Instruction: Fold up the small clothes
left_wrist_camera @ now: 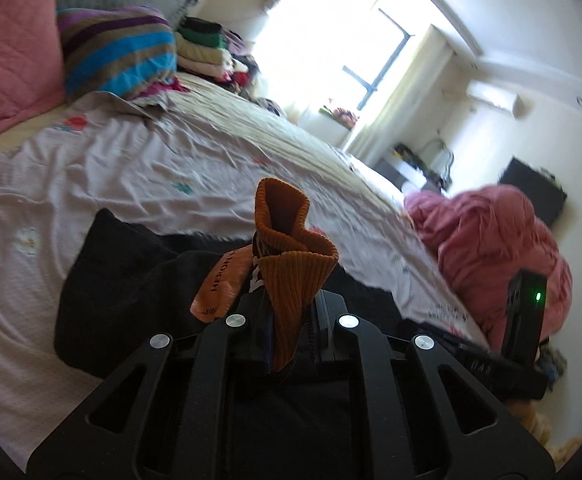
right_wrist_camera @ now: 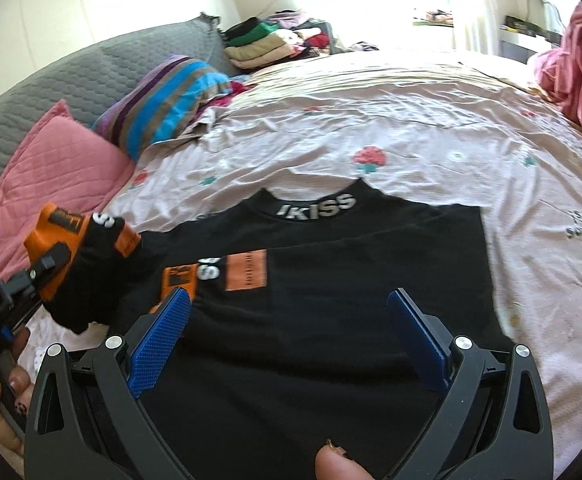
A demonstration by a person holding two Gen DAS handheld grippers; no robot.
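**Sleeve Cuff Pinched, Shirt Waiting Flat**

On the left, the left gripper had its jaws clamped tight on the orange cuff of the black shirt, sleeve lifted off the bed. The shirt lay flat, collar away, its long axis running straight out from the right gripper. That one hovered over the body, jaws spread wide, holding nothing. The left hand looked nearer for carrying the sleeve across rightward.

Black top flat on bedsheet; right gripper open above it; left gripper pinching orange cuff.
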